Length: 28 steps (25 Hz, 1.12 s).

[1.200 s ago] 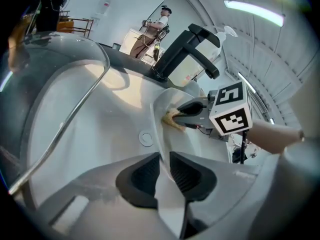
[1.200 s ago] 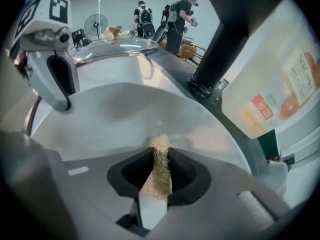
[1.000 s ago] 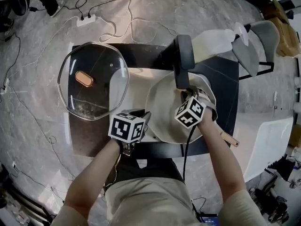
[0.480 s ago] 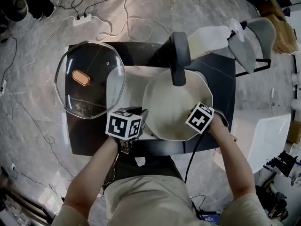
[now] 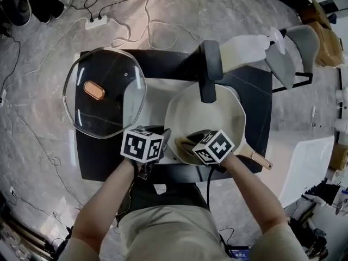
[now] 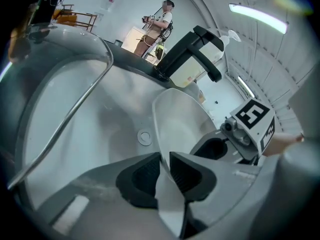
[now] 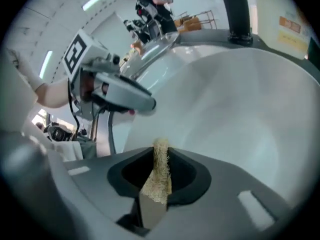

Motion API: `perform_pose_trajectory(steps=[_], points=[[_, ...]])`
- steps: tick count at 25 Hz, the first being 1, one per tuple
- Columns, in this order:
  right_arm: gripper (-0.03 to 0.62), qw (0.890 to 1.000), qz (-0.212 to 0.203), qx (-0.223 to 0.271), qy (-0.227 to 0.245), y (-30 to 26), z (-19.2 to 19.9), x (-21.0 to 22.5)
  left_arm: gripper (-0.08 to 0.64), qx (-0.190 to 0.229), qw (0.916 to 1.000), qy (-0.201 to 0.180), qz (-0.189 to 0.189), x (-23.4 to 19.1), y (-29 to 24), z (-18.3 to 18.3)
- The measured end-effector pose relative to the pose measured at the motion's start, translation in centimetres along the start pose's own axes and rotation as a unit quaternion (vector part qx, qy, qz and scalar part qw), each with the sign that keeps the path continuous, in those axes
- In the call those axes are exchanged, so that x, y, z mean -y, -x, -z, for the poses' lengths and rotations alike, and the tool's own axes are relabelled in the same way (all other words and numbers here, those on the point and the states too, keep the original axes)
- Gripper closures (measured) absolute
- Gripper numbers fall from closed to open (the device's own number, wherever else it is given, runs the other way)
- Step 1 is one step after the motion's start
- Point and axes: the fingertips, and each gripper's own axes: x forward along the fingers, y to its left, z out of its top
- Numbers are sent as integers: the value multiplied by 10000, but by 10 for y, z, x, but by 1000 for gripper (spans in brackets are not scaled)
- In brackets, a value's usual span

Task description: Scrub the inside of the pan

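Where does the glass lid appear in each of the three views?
Head view: glass lid at left, beside the pan.
Left gripper view: lid fills the left side.
Right gripper view: lid at top centre, beyond the pan's rim.
Shared landmark: the white pan, in all three.

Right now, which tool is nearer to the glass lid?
Left. The left tool clamps the pan's rim right beside the glass lid; the right tool, holding a scrub pad, is inside the pan, farther away.

The pan point(image 5: 217, 110) sat on the counter point(image 5: 256, 91) right of the lid point(image 5: 109, 99), handle point(image 5: 210, 72) pointing away, left gripper point(image 5: 166, 140) on its near rim, right gripper point(image 5: 189, 145) and scrub pad point(image 5: 182, 142) inside it.
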Motion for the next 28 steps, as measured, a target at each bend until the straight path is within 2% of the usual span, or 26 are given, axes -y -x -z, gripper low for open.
perform_pose_trajectory(steps=[3,5,8,10,12,15,17,23,24,25,28], points=[[504,9970,124,751,-103,-5,-42,15,491,-7,10000,24,31,-1,1,1],[503,9939,334,1047,-50,0,-65,32,491,-24,10000,-18,20,0,0,1],[503,9832,1045,1448,383,19,-96,60,491,-26,10000,-50,14,0,0,0],[503,9693,1639,1693,708,34,-111,77,491,-10,10000,-45,13,0,0,0],[502,9544,2165,1701,1150,46,-119,89,491,3,10000,-39,15,0,0,1],[502,9211,3074,1284,2016,60,-113,110,489,6,10000,-42,18,-1,0,0],[502,8987,3527,1001,2405,70,-104,125,489,3,10000,-56,15,-1,0,0],[505,8542,4179,-124,3093,90,-55,155,489,10,10000,-25,23,-1,0,0],[506,8521,4195,-356,3111,93,-44,158,488,14,10000,-17,28,-1,0,0],[506,8549,4148,-585,3061,95,-33,160,488,19,10000,-8,33,-2,0,0],[509,8755,3784,-1239,2740,99,1,159,488,30,10000,25,45,-2,0,0]])
